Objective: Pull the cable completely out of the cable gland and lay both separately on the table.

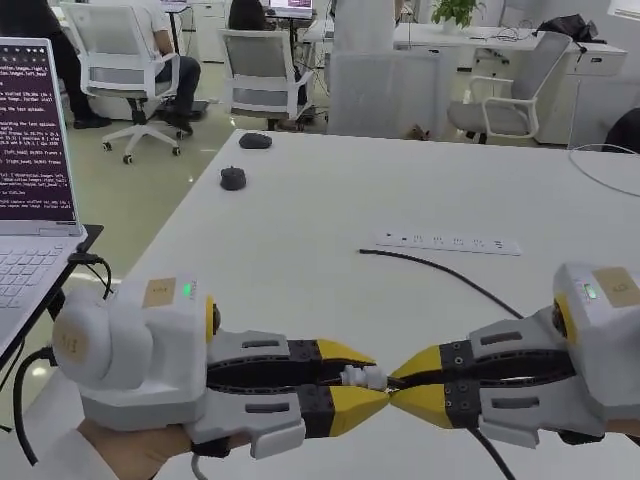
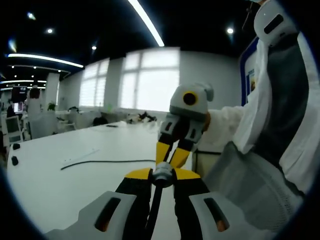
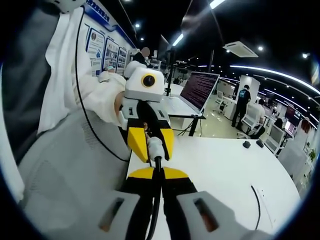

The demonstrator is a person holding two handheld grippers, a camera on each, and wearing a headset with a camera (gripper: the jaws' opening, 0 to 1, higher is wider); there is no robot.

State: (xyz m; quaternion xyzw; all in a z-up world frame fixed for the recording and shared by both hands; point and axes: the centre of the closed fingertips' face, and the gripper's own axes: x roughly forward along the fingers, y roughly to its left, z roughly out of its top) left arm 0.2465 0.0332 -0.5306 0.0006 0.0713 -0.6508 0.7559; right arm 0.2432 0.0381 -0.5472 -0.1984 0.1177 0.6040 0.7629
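**Q:** What surrounds you?
**A:** White table [image 1: 300,200] in an open office, with chairs and seated people at twelve o'clock. At nine o'clock, an open laptop [image 1: 30,130] shows terminal text too small to read.

**Q:** What are your grippers holding?
**A:** Your left gripper [image 1: 370,380] comes in from seven o'clock, its jaws pinched narrow on the pale cable gland [image 1: 358,377]. Your right gripper [image 1: 398,387] comes in from five o'clock and meets it tip to tip at six. Its jaws are clamped on the black cable [image 3: 157,170] just beside the gland. Both parts are held above the table and neither is laid down yet.

**Q:** Which way should the pull go?
**A:** The cable's long axis runs along the nine-to-three line. The gland sits at nine o'clock from your right tips, nearly touching them. Your left gripper view shows a black length running back between the left jaws, so the cable looks threaded right through. Drawing your right gripper toward three o'clock seems the likely move.

**Q:** Any writing?
**A:** None is legible. A white power strip [image 1: 450,243] lies near two o'clock, with a black lead [image 1: 450,278] beside it. I cannot tell whether that lead is the same cable.
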